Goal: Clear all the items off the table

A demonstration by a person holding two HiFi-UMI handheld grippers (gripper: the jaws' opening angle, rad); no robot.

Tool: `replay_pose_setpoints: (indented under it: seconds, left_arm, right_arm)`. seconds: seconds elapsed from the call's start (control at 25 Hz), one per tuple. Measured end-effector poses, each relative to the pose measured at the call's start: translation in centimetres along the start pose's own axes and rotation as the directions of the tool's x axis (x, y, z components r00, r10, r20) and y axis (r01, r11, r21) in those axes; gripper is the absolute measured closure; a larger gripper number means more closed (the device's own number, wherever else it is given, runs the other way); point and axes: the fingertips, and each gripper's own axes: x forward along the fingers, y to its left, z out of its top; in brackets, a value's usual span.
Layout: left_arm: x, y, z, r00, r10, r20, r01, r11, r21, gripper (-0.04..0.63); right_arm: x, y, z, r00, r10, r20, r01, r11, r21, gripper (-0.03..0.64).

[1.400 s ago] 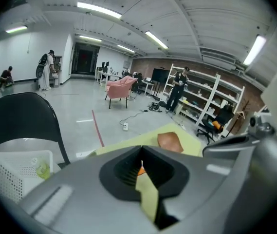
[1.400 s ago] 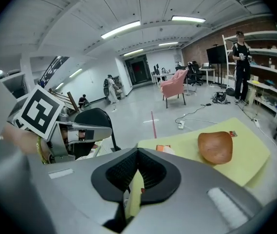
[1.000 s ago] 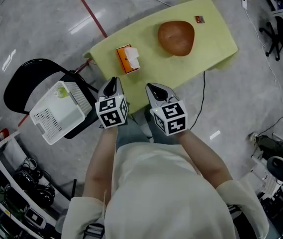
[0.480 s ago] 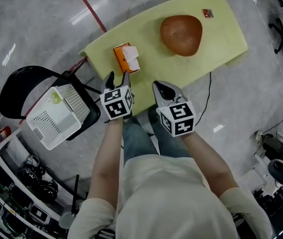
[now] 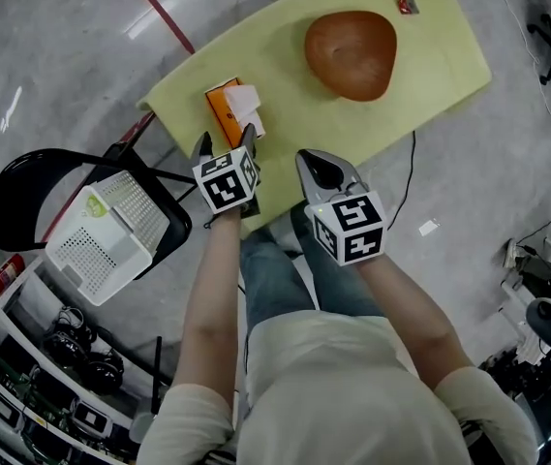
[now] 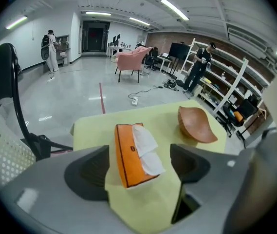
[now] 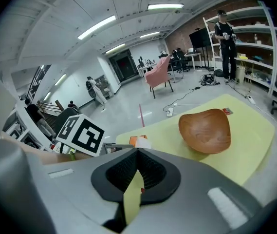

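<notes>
Lower now, the left gripper (image 5: 225, 143) has neared the tissue box (image 5: 232, 110) at the table's (image 5: 391, 105) near-left corner, jaws just opened wide, framing it untouched. Right gripper (image 5: 316, 168), just right of the box, is closed and empty. Next move, probably: advance, then squeeze its sides.

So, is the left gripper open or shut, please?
Open: the left gripper has just been opening; its fingers stand apart, orange tissue box between them, ungripped.

Black chair (image 5: 31, 176); red floor line (image 5: 159, 11); cluttered shelves (image 5: 18, 371).
</notes>
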Motion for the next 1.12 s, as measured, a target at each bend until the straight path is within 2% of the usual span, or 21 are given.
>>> replay_pose_setpoints:
  seconds: [0.48, 0.64, 0.84, 1.12]
  left_arm:
    - [7.3, 0.3, -2.0, 0.993, 0.045, -0.11, -0.052, 0.997, -0.053, 0.101]
    - [8.6, 0.2, -2.7, 0.988, 0.073, -0.137, -0.082, 0.994, -0.066, 0.09]
    - [10.0, 0.4, -3.6, 0.98, 0.093, -0.175, -0.102, 0.994, -0.042, 0.087]
    - [11.0, 1.1, -3.9, 0.974, 0.122, -0.193, -0.135, 0.989, -0.055, 0.099]
  right_arm:
    - [2.1, -2.5, -2.1, 0.999, 0.001, -0.047, 0.001, 0.999, 0.036, 0.618]
    - [2.1, -3.6, -2.6, 0.998, -0.007, -0.058, 0.01, 0.999, 0.051, 0.618]
    - [2.5, -4.3, -3.3, 0.997, -0.013, -0.07, 0.018, 0.998, 0.061, 0.618]
    - [2.8, -4.8, -3.2, 0.998, -0.021, -0.062, 0.026, 0.997, 0.075, 0.618]
